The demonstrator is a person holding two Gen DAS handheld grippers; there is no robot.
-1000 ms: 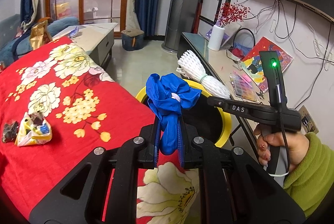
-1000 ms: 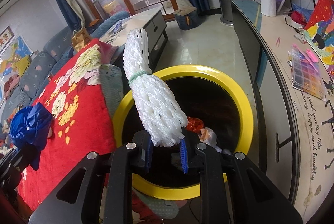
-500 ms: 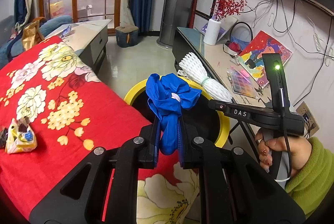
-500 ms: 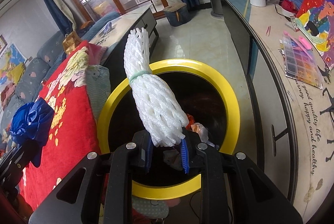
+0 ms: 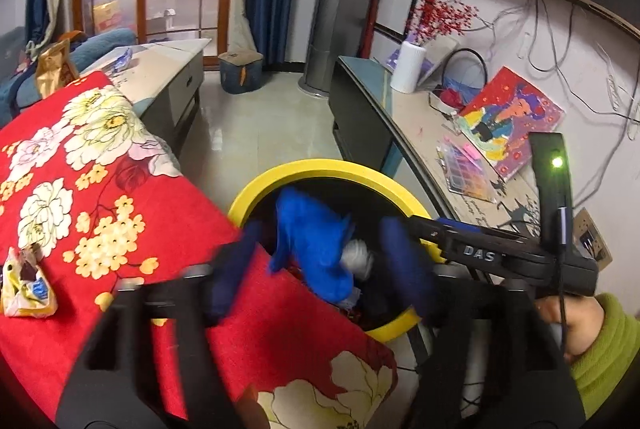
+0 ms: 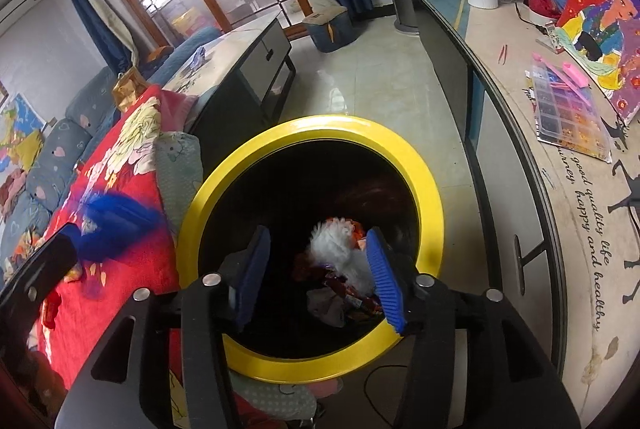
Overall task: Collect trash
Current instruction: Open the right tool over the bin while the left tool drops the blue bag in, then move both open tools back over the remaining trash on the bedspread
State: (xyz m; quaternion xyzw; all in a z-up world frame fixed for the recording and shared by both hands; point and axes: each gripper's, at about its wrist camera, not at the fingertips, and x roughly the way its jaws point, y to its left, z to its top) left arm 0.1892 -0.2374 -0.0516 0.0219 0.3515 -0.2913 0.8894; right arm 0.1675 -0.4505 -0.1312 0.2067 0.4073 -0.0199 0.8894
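Observation:
A black bin with a yellow rim (image 5: 320, 165) (image 6: 328, 123) stands between the red flowered blanket and a side table. My left gripper (image 5: 320, 269) is open, and the crumpled blue plastic bag (image 5: 312, 241) is loose between its fingers, blurred, over the bin's near edge. The bag also shows in the right wrist view (image 6: 116, 225). My right gripper (image 6: 316, 277) is open above the bin. The white foam net sleeve (image 6: 340, 257) lies inside the bin on other trash.
A yellow snack wrapper (image 5: 26, 289) lies on the red blanket (image 5: 120, 229) at the left. The side table (image 6: 560, 189) at the right holds a bead box, a painting and a white vase. A low cabinet (image 5: 168, 69) stands behind the blanket.
Both grippers have opened. The white foam net has dropped from the right gripper into the bin. The blue bag has come free of the left gripper and is falling toward the bin.

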